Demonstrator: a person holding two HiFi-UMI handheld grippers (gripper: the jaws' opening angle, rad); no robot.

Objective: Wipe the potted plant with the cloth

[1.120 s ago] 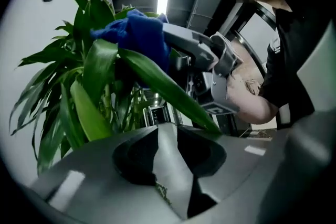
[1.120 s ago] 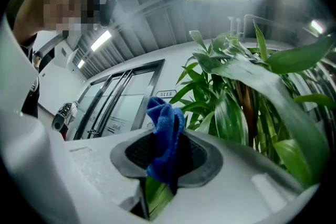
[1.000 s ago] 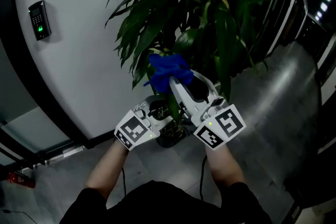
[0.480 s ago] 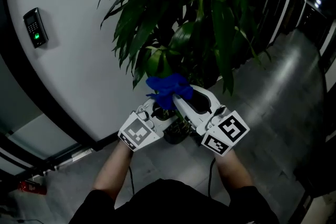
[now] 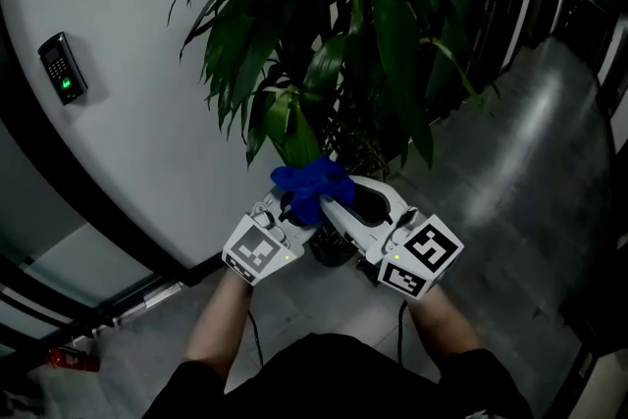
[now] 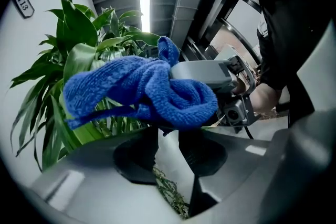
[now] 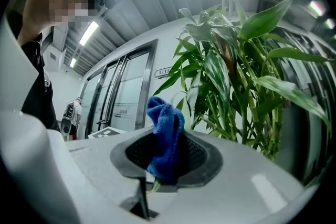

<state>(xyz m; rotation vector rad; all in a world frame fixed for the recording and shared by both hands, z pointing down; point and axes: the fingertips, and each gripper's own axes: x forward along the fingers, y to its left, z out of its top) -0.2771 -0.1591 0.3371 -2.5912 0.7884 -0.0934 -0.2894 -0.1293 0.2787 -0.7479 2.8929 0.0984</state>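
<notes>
Right tongs [image 7: 164,159], clamped on the cloth [image 7: 166,126], sit just below the potted plant's [image 5: 339,34] lowest leaf [image 5: 287,125]; left tongs [image 6: 168,150], just opened wider, hold nothing.

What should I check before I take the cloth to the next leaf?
1. Cloth held firmly: ok. The right gripper is shut on the blue cloth.
2. Left gripper free: ok. The left gripper has just been opening its jaws. Nothing is between them, and only foliage farther off shows through the gap.
3. Cloth off the last leaf: cannot tell. In the head view the bunched cloth covers the lower end of a broad leaf, so any contact is hidden.
4. Cloth clear of the left jaws: cannot tell. It hangs just past their tips.
5. Unwiped leaves nearby: ok. The plant has leaves hanging just above both grippers.
</notes>
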